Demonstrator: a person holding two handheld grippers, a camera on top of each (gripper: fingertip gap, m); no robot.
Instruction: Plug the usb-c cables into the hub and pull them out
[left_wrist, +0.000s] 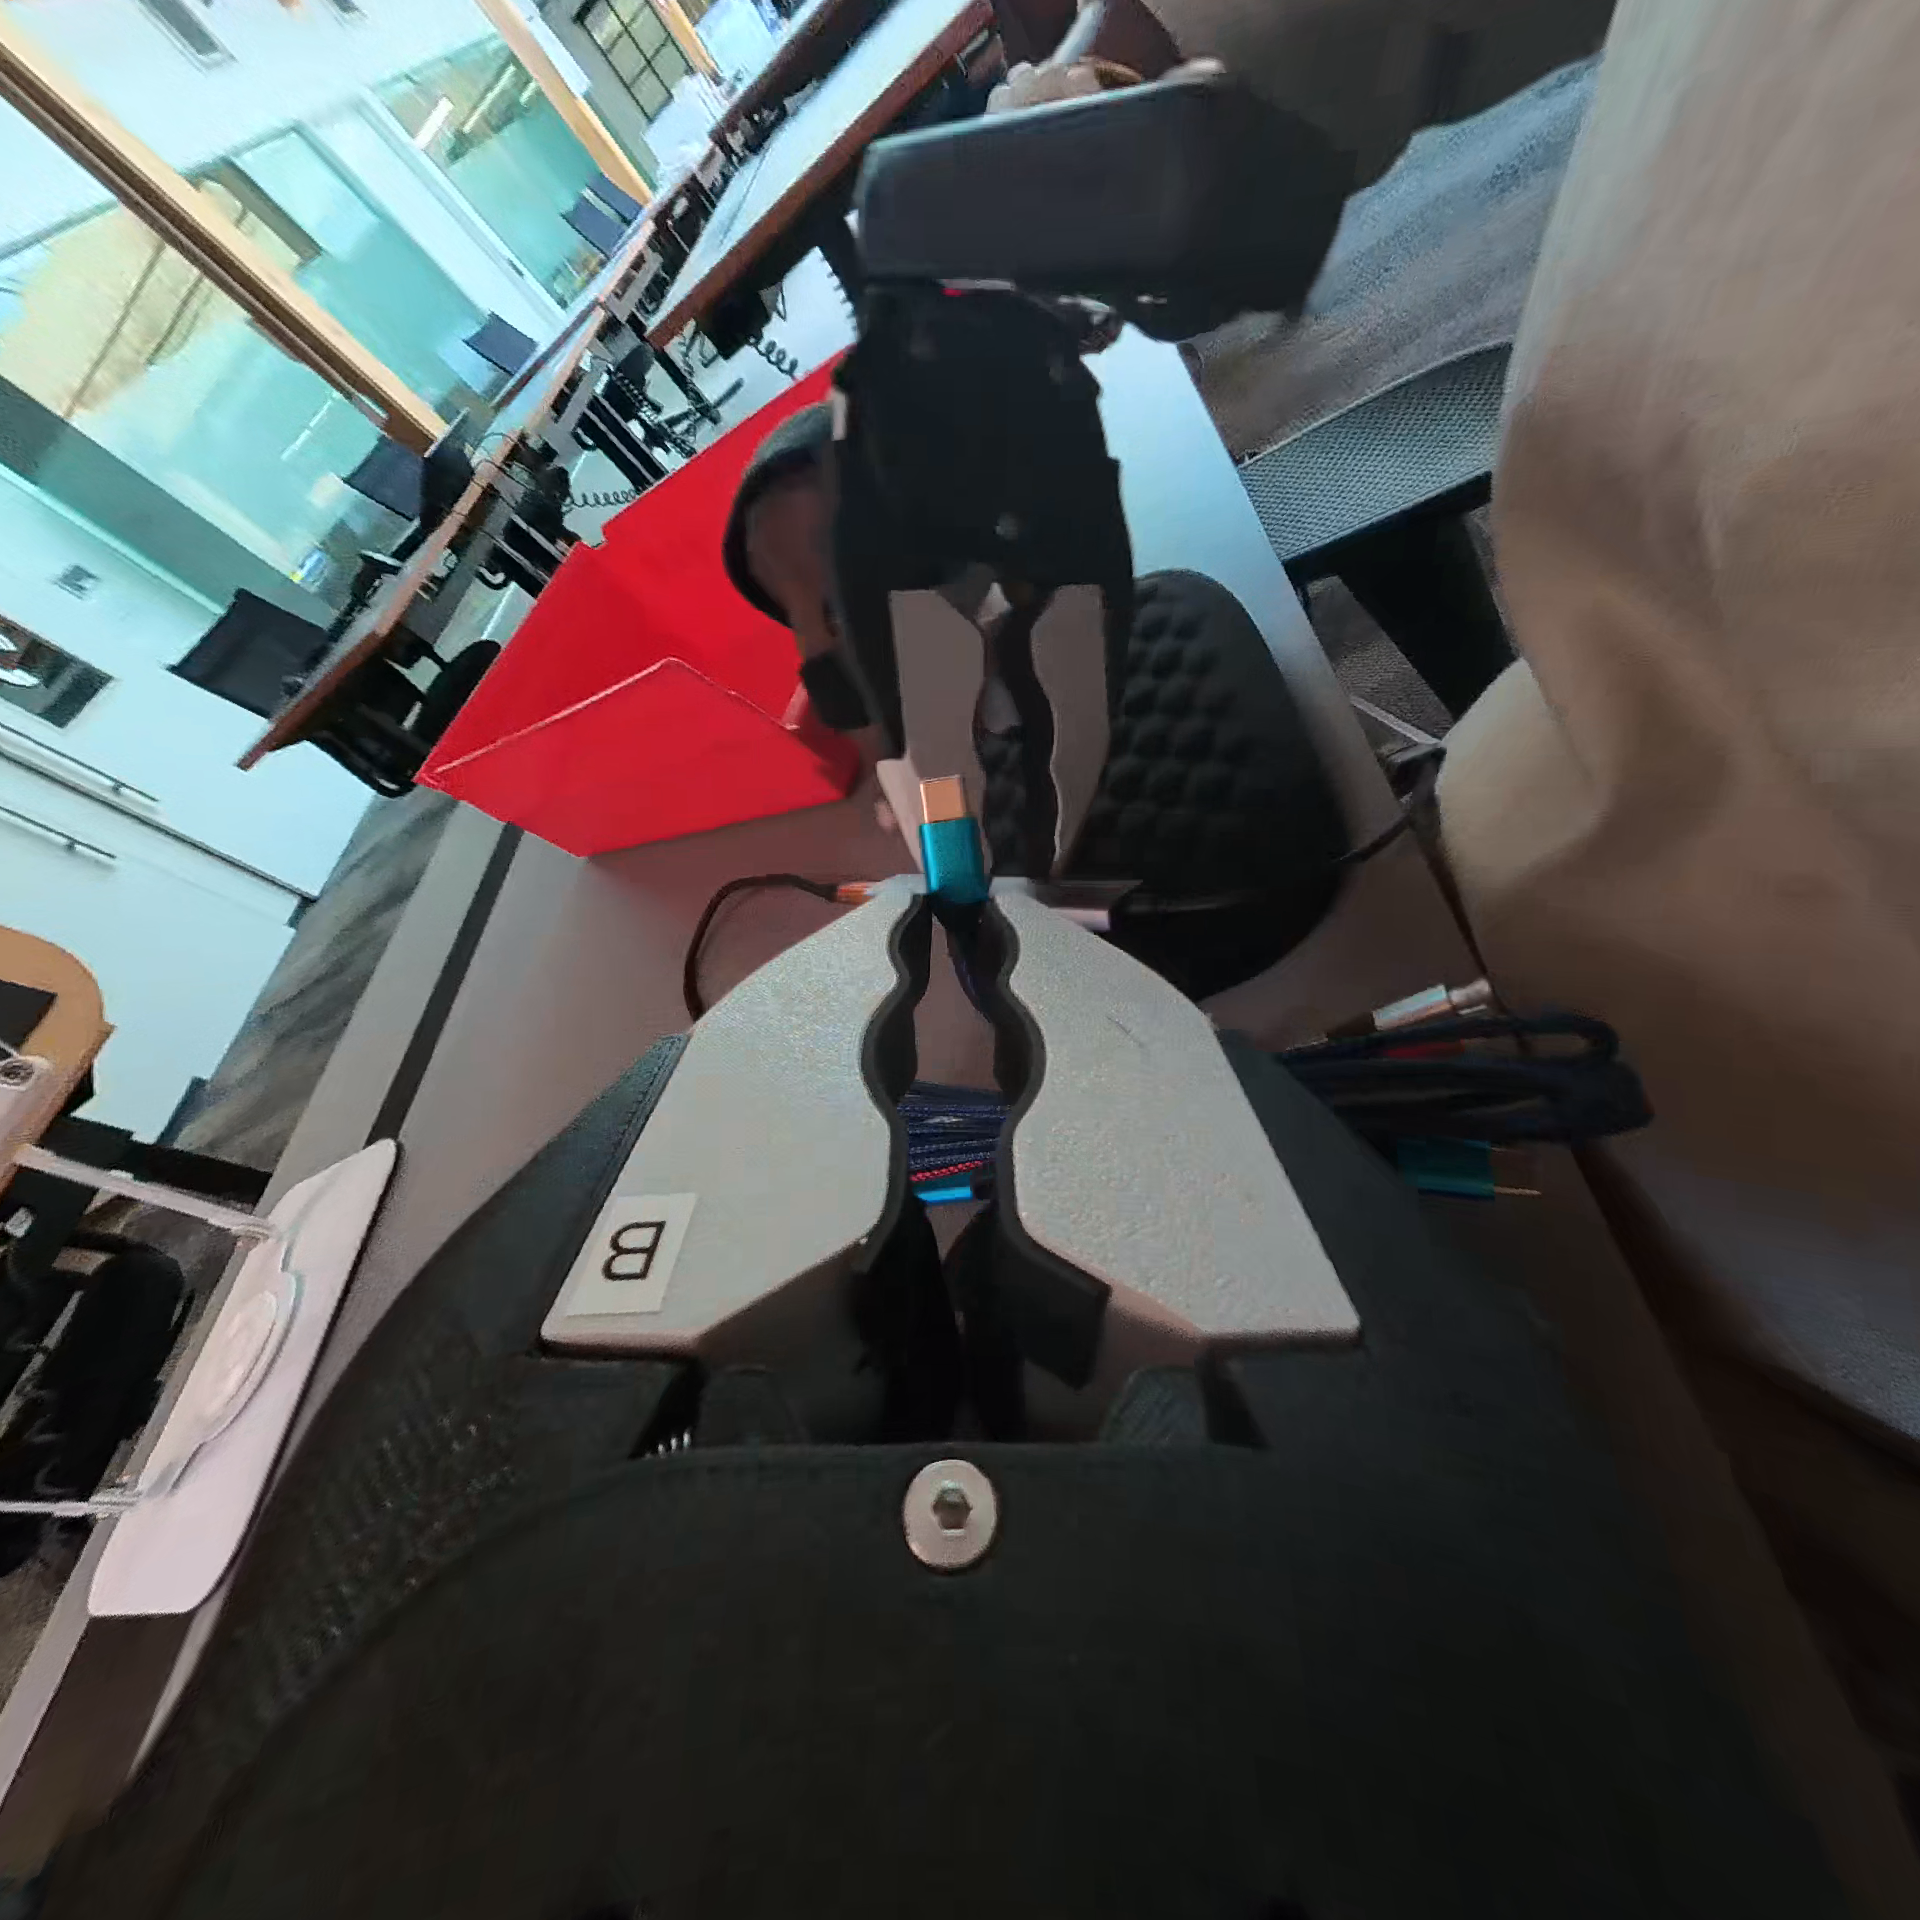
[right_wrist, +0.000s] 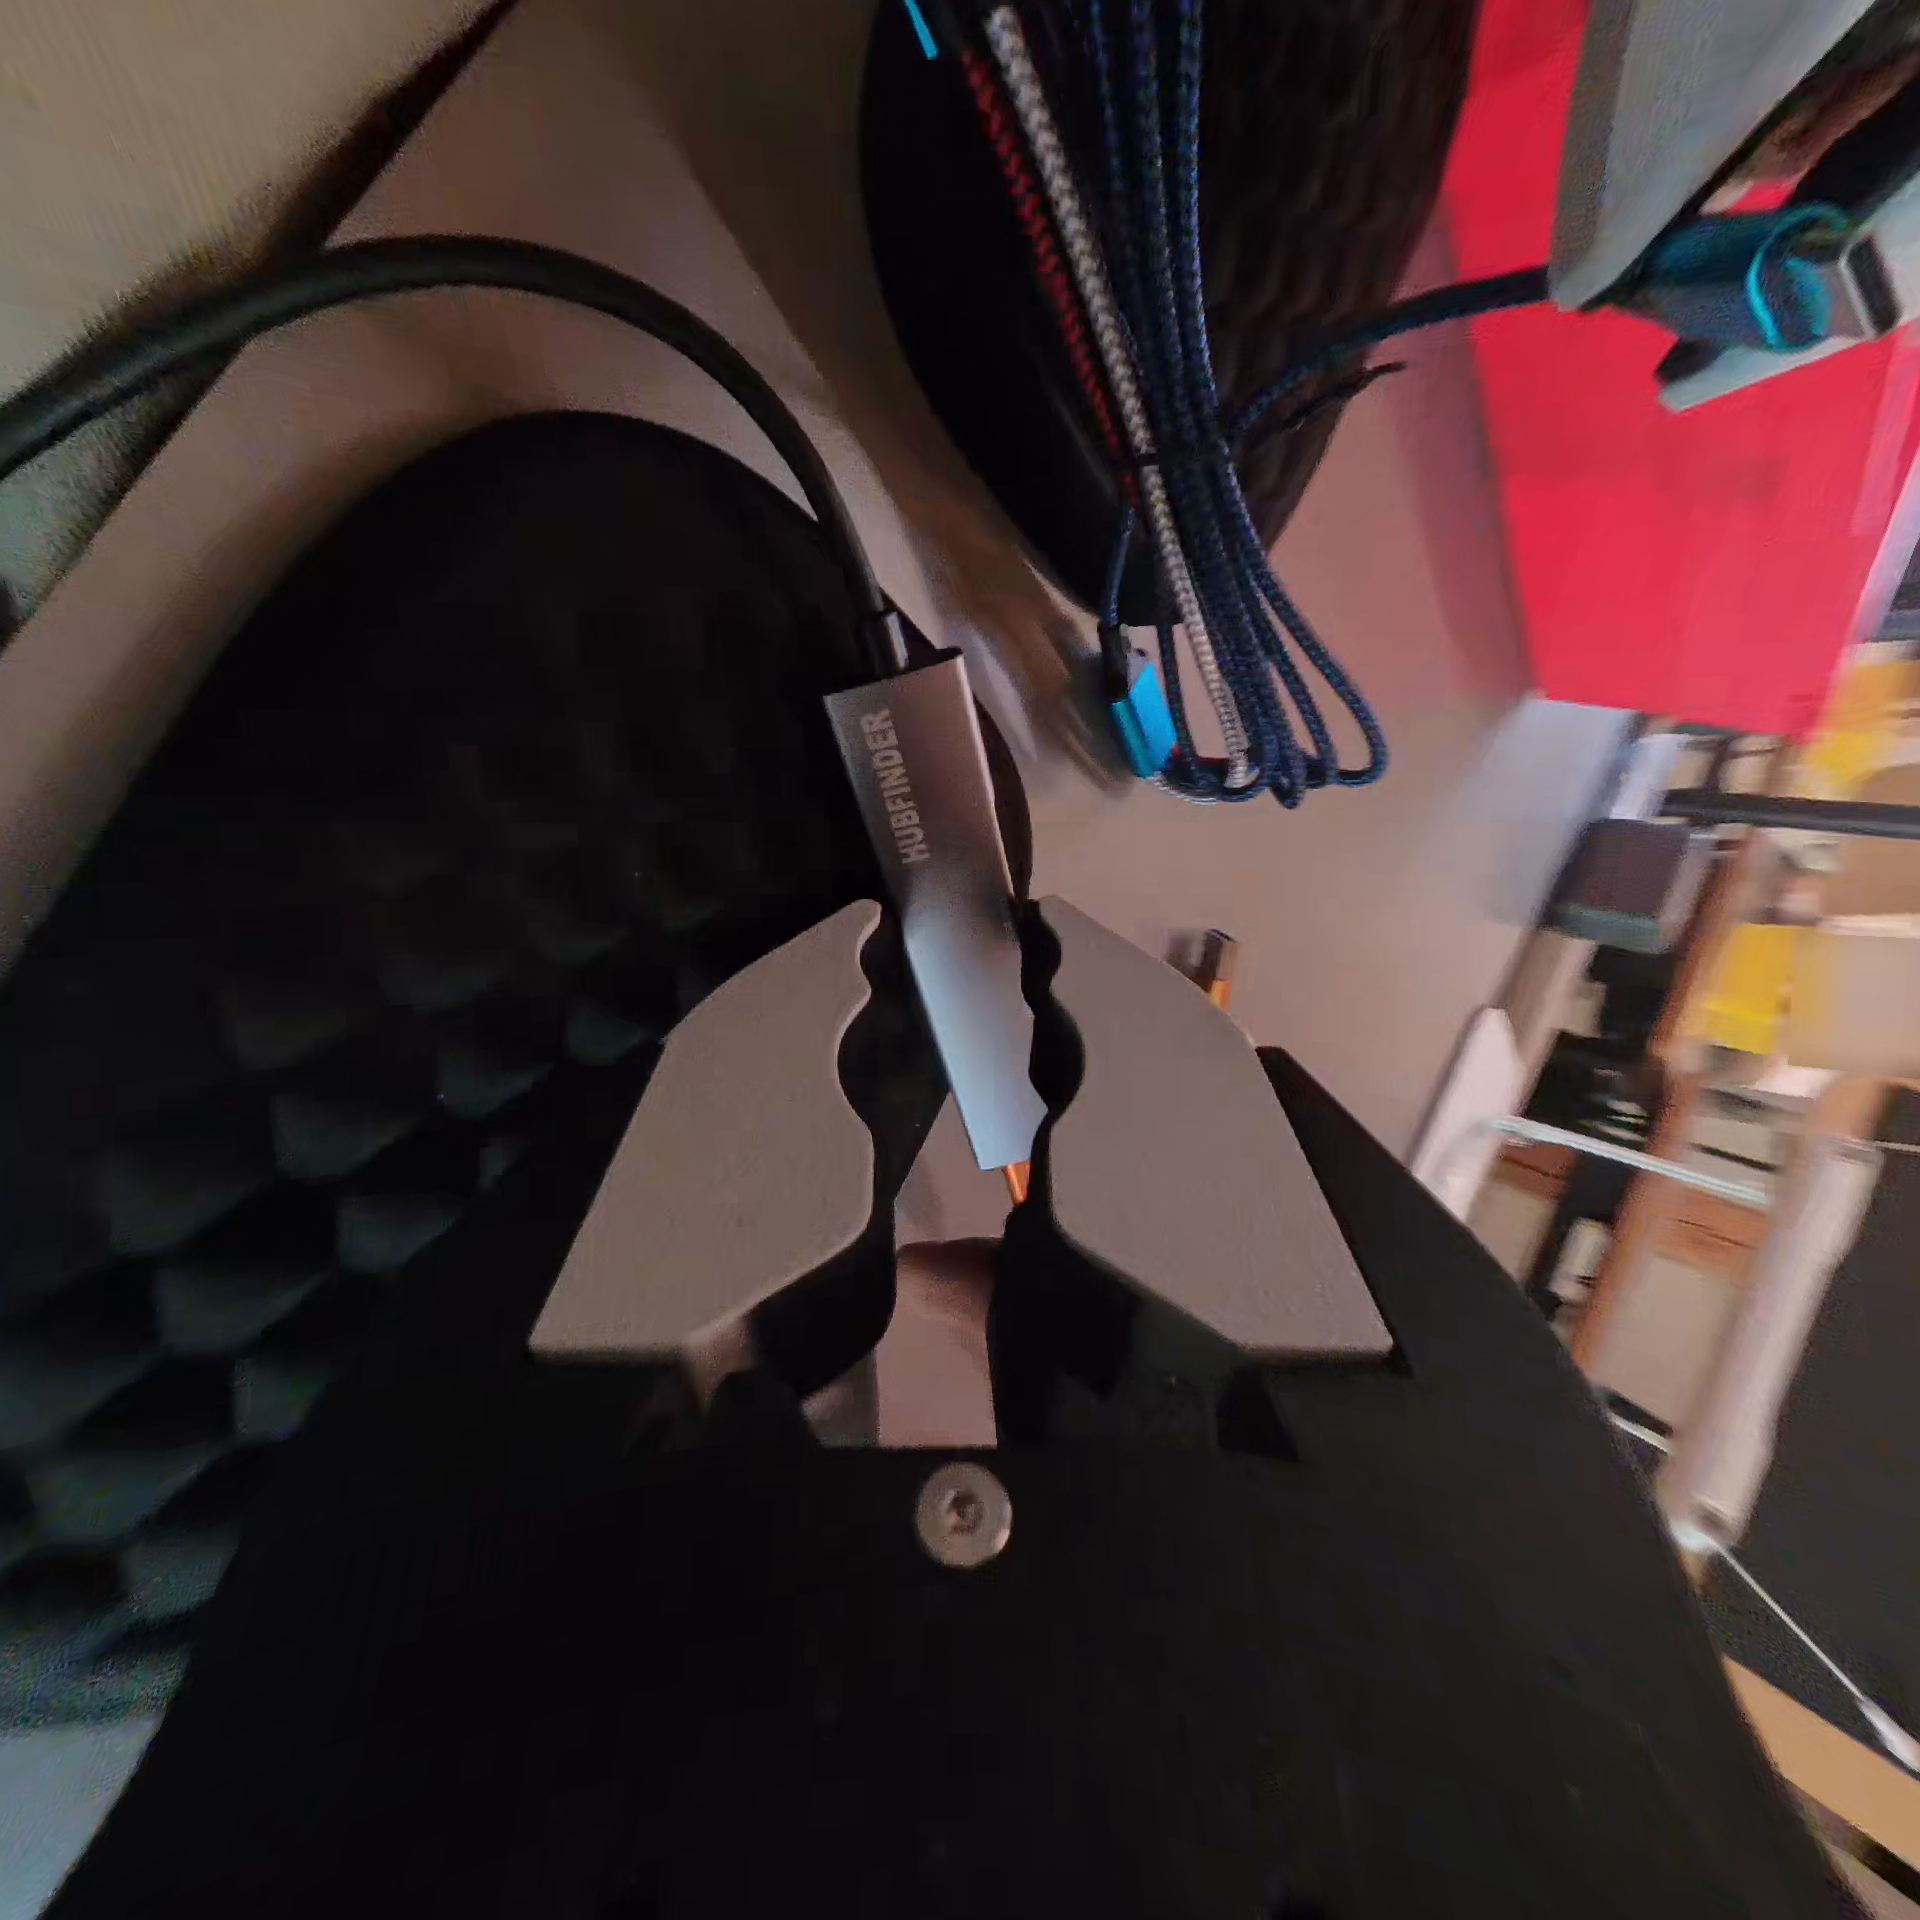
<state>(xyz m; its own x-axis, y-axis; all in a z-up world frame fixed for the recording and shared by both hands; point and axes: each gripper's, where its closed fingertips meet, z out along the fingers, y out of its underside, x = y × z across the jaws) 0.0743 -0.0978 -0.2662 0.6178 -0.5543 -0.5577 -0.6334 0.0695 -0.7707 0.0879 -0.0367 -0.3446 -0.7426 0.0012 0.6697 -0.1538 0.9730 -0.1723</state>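
Grey plastic fingers (left_wrist: 1122, 1039) of our left gripper (left_wrist: 951, 904) are almost closed, with only a narrow wavy slot between them, and they pinch the blue usb-c plug (left_wrist: 951, 847) at their tips. Its metal end sticks out past the fingertips and points away from us, clear of any socket. Braided cable from that plug runs back through the slot toward the gripper body.

Our right gripper (right_wrist: 956, 914) is closed to a slightly wider gap and clamps the slim silver hub (right_wrist: 951, 935) lengthwise between its fingers (right_wrist: 1143, 1091). One end of the hub juts out beyond the fingertips, where a black lead (right_wrist: 520, 281) leaves it and curves off to the left. At the hub's other end, deep between the fingers, an orange plug (right_wrist: 1016, 1176) shows; we cannot tell how far it is seated.

In the right wrist view, a bundle of blue, red and white braided cables (right_wrist: 1174, 416) lies beyond the hub, a second blue plug (right_wrist: 1141, 722) at its near end. Our left gripper appears in the upper right corner of that view, well apart from the hub. A black textured pad (left_wrist: 1195, 727) lies on the desk (left_wrist: 540, 987) beside a red bin (left_wrist: 644, 707).
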